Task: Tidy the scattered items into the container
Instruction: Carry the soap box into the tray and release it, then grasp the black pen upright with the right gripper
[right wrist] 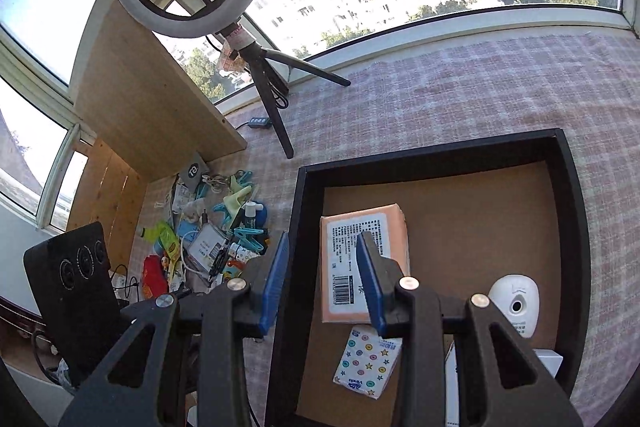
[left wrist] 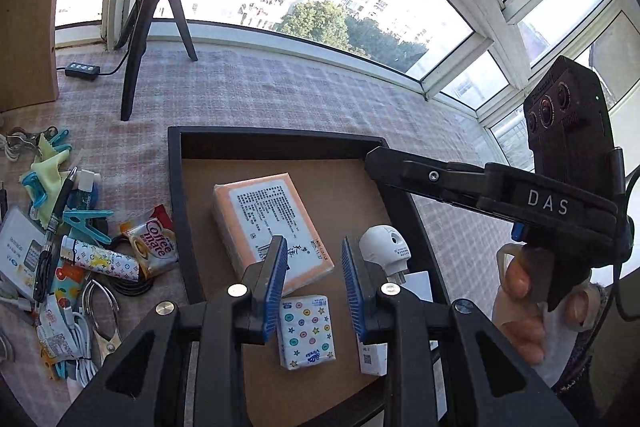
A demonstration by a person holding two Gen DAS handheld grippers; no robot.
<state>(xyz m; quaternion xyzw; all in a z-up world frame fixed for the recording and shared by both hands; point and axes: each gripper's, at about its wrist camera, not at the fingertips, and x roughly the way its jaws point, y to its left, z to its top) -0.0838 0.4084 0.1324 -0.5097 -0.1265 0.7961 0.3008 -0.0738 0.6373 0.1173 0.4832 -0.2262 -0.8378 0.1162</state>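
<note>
The scattered pile is seen left of the tray, nearer the left gripper, both it and the right gripper parted and empty

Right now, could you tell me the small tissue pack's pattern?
White tissue pack with coloured dots and stars; clearest in the left wrist view.

A black-walled container with a brown floor holds an orange tissue pack lying flat, a small dotted tissue packet and a white plug-in device. Left of the container lies a jumbled heap: clips, a pen, a Coffee-mate sachet.
</note>
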